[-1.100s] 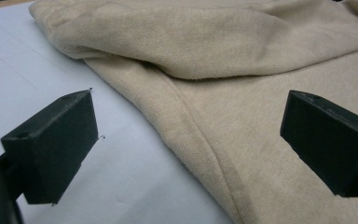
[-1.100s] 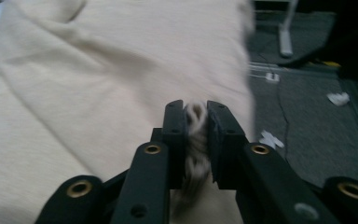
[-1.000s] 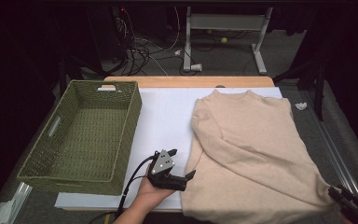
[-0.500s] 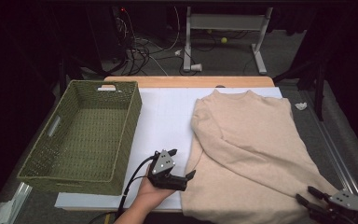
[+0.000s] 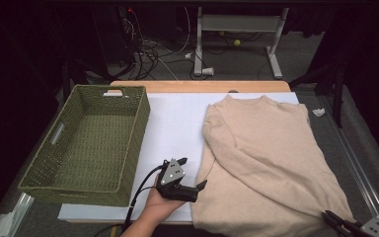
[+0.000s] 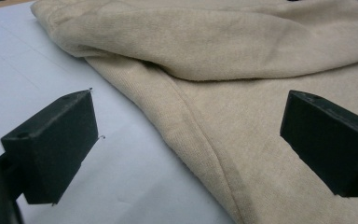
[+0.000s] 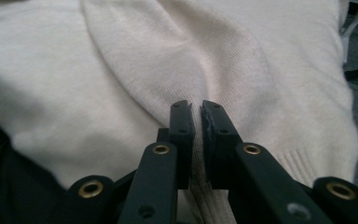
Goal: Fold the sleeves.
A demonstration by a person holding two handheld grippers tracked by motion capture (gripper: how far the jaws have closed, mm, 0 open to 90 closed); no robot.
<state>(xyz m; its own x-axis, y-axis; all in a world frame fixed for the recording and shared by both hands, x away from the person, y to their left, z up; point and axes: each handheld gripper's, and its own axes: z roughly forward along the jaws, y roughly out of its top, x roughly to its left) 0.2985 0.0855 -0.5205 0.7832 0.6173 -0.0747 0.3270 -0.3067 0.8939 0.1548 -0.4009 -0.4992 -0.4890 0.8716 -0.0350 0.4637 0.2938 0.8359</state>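
Right gripper (image 7: 196,109), at the table's near right corner, has just been closing its jaws and is pinching a fold of the beige knitted sweater (image 5: 271,168), which is lying flat across the white table's (image 5: 177,123) right half. Left gripper (image 5: 190,180) is resting wide open at its near left hem, beside the green woven basket (image 5: 86,148).

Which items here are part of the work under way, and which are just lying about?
In use:
- beige sweater, spread flat on the table
- right gripper, fingers pinched shut on a fold of the sweater's cuff
- left gripper, fingers open at the sweater's near edge

Lying about:
- green woven basket, nothing in it
- white scrap at the table's far right
- yellow ball on the floor
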